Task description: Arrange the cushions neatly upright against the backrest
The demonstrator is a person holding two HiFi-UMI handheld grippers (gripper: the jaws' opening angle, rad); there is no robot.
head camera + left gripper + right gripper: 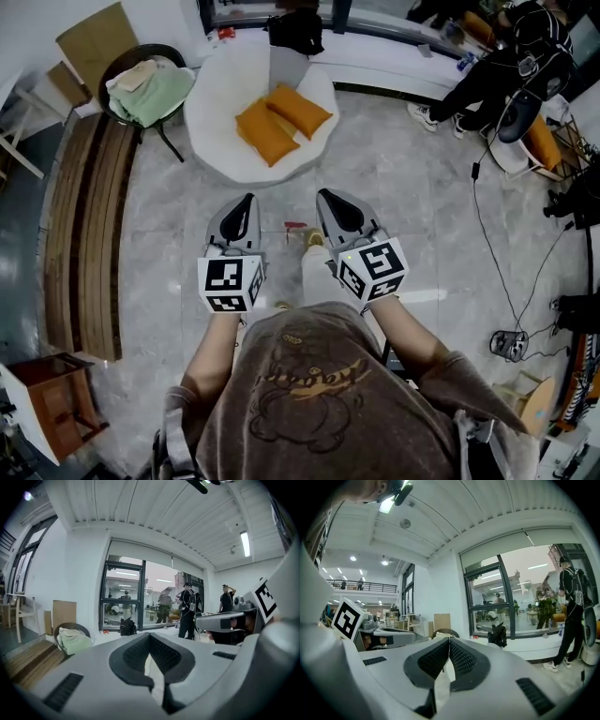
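Forearms (410,330) stretch forward from the person's body, each hand hidden behind the marker cube (231,284) of its tool. The left gripper (249,199) and the right gripper (324,195) are held side by side over the pale stone floor (394,187), near each other but apart, both pointing roughly level and away from the person.

In the left gripper view the dark ribbed fingers (166,656) meet tip to tip, clenched with no object between them; only a pale sliver of background shows through the gap below the tips. The right gripper view shows the same: its fingers (461,658) are pressed together at the tips and empty.

Two orange cushions (265,133) lie well ahead of the fingertips, roughly on the line between the two grippers. Both lie flat on a rounded white seat (211,141), side by side and touching, neither of them upright. Beyond them, at the far edge of the seat, sits one black bag (295,30).

Ahead and to the left of the left fingers stands one dark round chair (141,58) heaped with pale green and cream cloth (150,92). Ahead and to the right of the left fingers, in the left gripper view, two people in dark clothes (187,609) stand near the window
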